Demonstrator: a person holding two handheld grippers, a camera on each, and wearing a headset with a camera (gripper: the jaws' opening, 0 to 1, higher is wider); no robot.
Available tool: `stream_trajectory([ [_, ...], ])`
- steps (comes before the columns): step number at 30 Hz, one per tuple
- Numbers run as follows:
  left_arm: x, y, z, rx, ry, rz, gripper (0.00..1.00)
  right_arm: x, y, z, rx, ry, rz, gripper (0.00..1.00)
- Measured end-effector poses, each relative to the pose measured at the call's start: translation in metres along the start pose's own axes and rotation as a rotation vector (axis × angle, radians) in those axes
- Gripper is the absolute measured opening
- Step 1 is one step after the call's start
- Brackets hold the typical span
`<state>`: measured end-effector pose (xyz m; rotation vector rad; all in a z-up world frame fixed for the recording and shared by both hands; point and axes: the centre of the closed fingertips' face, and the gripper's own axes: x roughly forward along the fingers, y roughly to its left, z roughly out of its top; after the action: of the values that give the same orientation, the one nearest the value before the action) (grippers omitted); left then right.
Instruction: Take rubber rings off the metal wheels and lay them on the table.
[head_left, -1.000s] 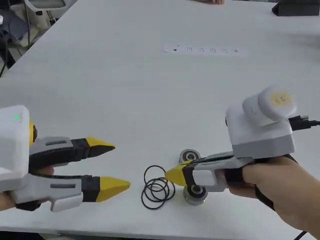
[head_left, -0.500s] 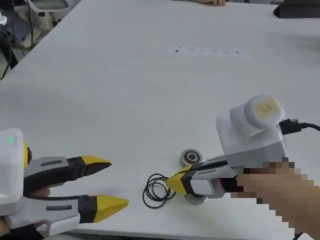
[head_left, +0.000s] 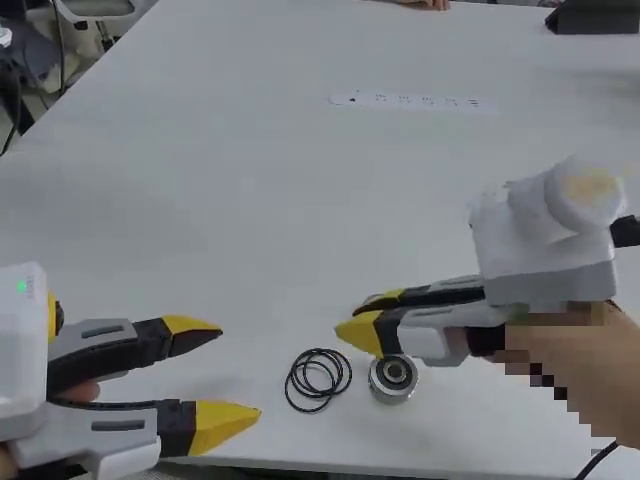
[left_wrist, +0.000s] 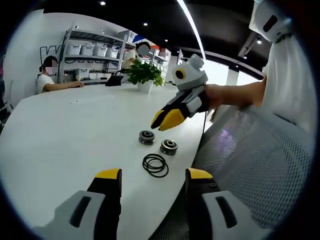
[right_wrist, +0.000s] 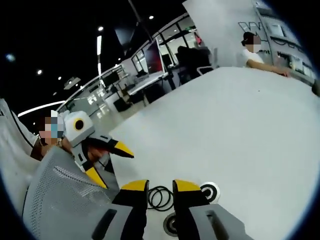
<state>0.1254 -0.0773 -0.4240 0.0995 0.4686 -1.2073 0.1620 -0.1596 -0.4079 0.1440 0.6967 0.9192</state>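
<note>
Head view, rubber rings (head_left: 318, 377) lying between spread left fingers (head_left: 225, 418) and right fingers (head_left: 358, 331) — barely parted, empty

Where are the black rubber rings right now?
In the head view, the black rubber rings lie in a small pile on the white table, near its front edge and just left of a metal wheel.

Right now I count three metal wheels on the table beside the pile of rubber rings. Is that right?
Not three. The left gripper view shows two metal wheels on the table, beside the pile of rubber rings.
</note>
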Motion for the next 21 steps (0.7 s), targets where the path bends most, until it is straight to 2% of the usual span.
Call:
stream_trajectory([
  [5,-0.003,0.001,0.003,0.007,0.002,0.005,0.51,-0.018,0.002,0.025,-0.036,-0.072,-0.007,0.24],
  [10,-0.007,0.004,0.009,0.018,-0.002,0.016,0.55,-0.036,0.005,0.041,-0.088,-0.116,-0.018,0.32],
  [15,-0.010,0.005,0.014,0.031,-0.002,0.020,0.59,-0.053,0.004,0.047,-0.155,-0.131,-0.042,0.43],
  [17,-0.010,0.005,0.015,0.035,-0.001,0.021,0.60,-0.061,0.006,0.049,-0.192,-0.148,-0.030,0.49],
  [21,-0.011,0.005,0.018,0.044,-0.001,0.023,0.62,-0.073,0.000,0.044,-0.207,-0.154,-0.029,0.62],
])
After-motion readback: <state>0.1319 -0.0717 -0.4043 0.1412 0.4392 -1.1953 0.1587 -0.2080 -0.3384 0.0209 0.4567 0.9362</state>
